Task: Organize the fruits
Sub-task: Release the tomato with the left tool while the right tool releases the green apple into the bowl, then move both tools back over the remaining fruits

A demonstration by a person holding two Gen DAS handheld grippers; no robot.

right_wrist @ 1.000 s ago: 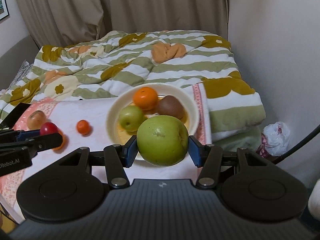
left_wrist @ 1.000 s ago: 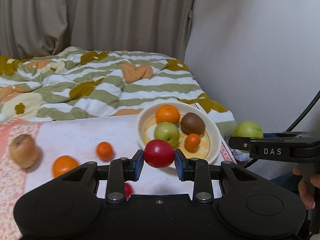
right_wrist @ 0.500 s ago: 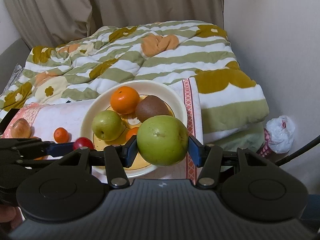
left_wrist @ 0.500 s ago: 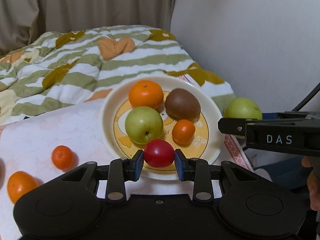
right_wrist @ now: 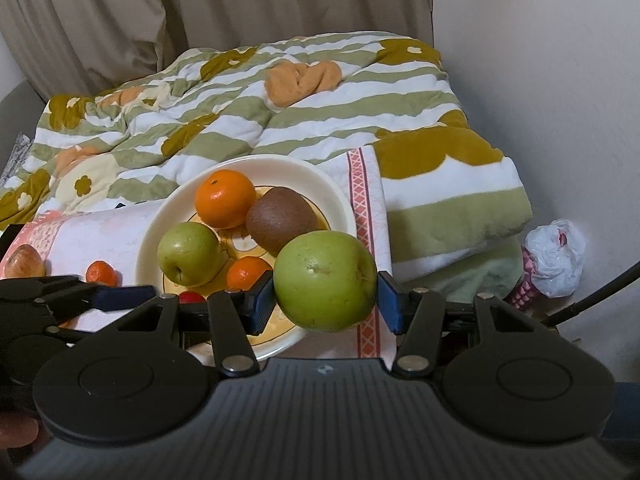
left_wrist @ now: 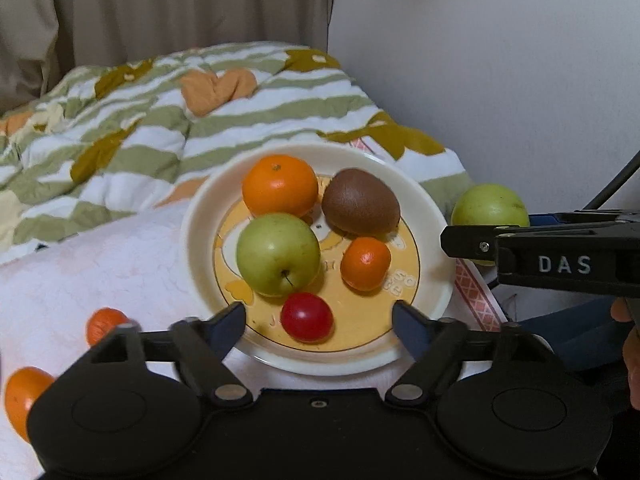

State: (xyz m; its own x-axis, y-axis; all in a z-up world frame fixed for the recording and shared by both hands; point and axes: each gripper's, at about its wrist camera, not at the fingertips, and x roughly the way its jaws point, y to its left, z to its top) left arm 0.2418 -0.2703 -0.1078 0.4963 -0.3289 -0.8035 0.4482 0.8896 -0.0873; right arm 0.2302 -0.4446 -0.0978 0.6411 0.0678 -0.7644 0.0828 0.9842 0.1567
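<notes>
A: Left gripper (left_wrist: 318, 320)?
B: Jaws spread wide, nothing between the pads. Red fruit (left_wrist: 307, 317) lies on the plate (left_wrist: 434, 264) at abt 6 o'clock, in the gap betw the fingers but touching neither.

A: What else on the plate?
B: Big orange (left_wrist: 279, 185) at 11 o'clock, kiwi (left_wrist: 361, 207) at 1 o'clock, small green apple (left_wrist: 278, 254) towards 9, touching the orange. Small mandarin (left_wrist: 365, 263) at abt 3 o'clock, just below the kiwi.

A: Right gripper (right_wrist: 326, 294)?
B: Clamped on the large green apple (right_wrist: 325, 280), both blue pads pressed against its sides. Held in the air over the plate's rim at abt 4 o'clock in right wrist view; left wrist view shows it beyond the rim at 3 o'clock.

A: Loose fruit?
B: On the pink cloth (left_wrist: 100, 264), at 9 o'clock from the plate: one mandarin (left_wrist: 105, 325) near the left finger, another orange fruit (left_wrist: 22, 398) at frame edge. Brownish fruit (right_wrist: 25, 263) further out, seen only in right wrist view; can't tell what kind.

A: Bkgd?
B: Striped quilt (right_wrist: 248, 100), curtain (right_wrist: 200, 12), white plastic bag (right_wrist: 554, 258) by the wall.
</notes>
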